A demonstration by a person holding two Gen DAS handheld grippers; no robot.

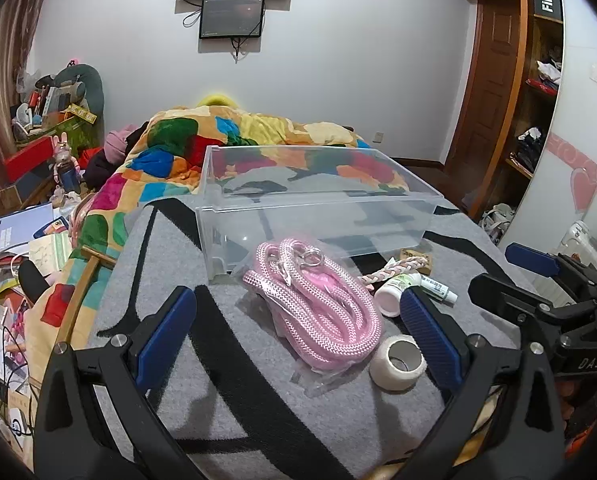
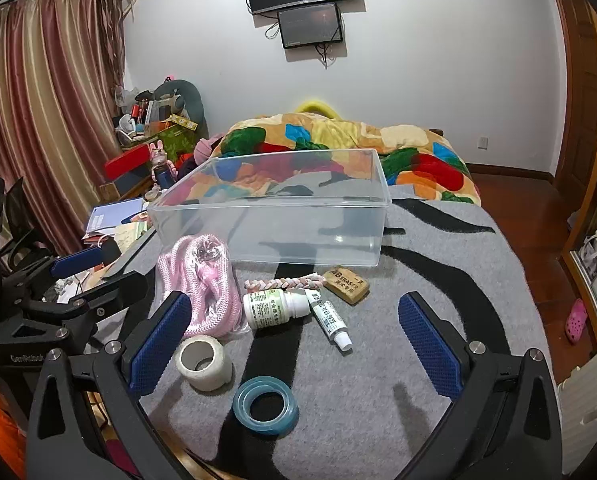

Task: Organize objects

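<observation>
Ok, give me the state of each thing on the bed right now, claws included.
clear bin: upright, empty
pink rope: coiled, bagged, outside the bin
white bottle: lying on its side, capped
small tube: lying flat, capped
white tape roll: standing on end
blue tape roll: lying flat
left claw: open
right claw: open

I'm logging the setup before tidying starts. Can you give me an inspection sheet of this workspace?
Surface: grey rug with black stripes, laid on the bed.
Job's things: clear bin, empty; pink rope in a plastic bag; white tape; blue tape; bottle; tube; eraser; braid. All lie outside the bin.
Clutter: books and boxes piled left of the bed.
Grippers: left gripper open over the rope; right gripper open, holding nothing.
Cables: wires hang below the wall screens.
Surroundings: curtain, colourful quilt, shelves.
</observation>
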